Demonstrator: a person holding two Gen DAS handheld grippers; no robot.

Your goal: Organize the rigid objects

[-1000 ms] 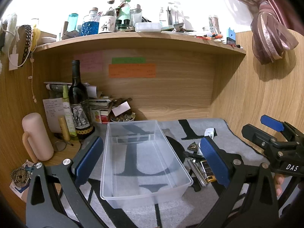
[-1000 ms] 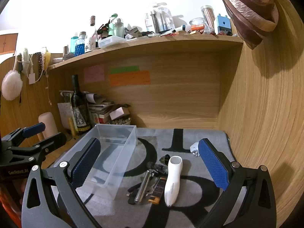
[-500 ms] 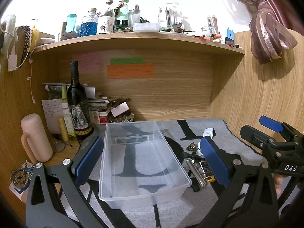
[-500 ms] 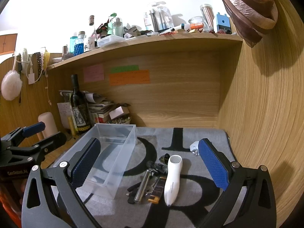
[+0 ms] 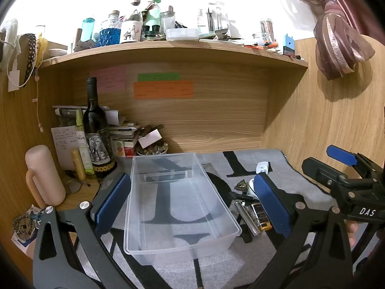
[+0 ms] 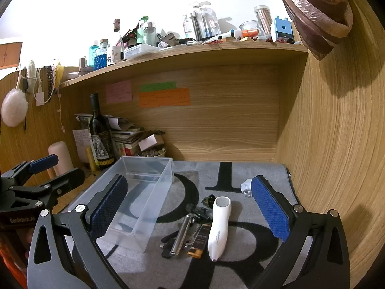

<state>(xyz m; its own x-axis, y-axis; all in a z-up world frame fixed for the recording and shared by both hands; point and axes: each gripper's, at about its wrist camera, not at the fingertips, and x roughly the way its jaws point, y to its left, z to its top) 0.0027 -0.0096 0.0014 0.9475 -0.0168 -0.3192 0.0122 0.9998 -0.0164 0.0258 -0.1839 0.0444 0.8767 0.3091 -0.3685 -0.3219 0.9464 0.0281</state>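
Clear bin (image 5: 178, 207): empty, on grey mat (image 6: 240, 175) on the tabletop. Loose pile just right of bin: white shaver (image 6: 219, 226), metal cylinder (image 6: 181, 233), black-and-yellow lighter (image 6: 198, 240), white plug (image 6: 246, 186) farther back. Left gripper (image 5: 192, 200): fingers spread wide, hovering over bin, holding nothing. Right gripper (image 6: 190, 209): fingers spread wide above pile, holding nothing.

Right gripper (image 5: 341, 166) body reads "DAS" in white, seen from left wrist cam. Sticky notes (image 5: 163, 89) & bottle label (image 5: 96, 144): txt too small to read.
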